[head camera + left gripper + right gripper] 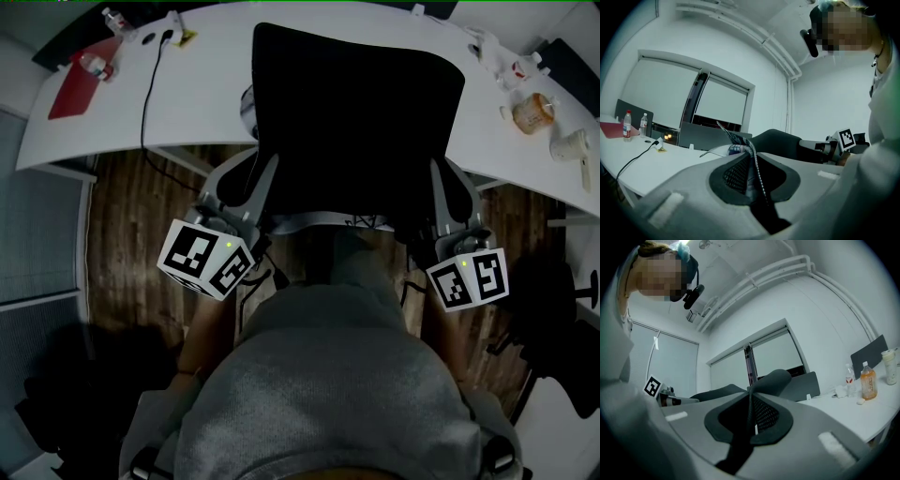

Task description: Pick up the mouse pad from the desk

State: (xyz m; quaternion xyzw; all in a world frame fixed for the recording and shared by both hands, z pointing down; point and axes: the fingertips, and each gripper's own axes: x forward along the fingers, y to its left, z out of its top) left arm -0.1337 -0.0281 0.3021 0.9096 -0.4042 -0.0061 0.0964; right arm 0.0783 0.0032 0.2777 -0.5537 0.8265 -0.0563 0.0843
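Observation:
A large black mouse pad (356, 122) hangs between my two grippers, lifted in front of the white curved desk (206, 103) and covering its middle. My left gripper (246, 180) is shut on the pad's near left edge, my right gripper (450, 178) on its near right edge. In the left gripper view the jaws (752, 159) pinch a thin sheet with a printed underside, the mouse pad (736, 140), which curves away to the right. In the right gripper view the jaws (751, 404) are closed on the black mouse pad (774, 379), seen edge-on. Whatever lies on the desk beneath the pad is hidden.
On the desk's far left lie a red folder (80, 86), two small bottles (98, 64) and a black cable (147, 94). At its right end stand an orange bottle (532, 112) and white items (567, 145). Wooden floor (122, 234) shows below; the person's grey-clad body (328, 375) fills the bottom.

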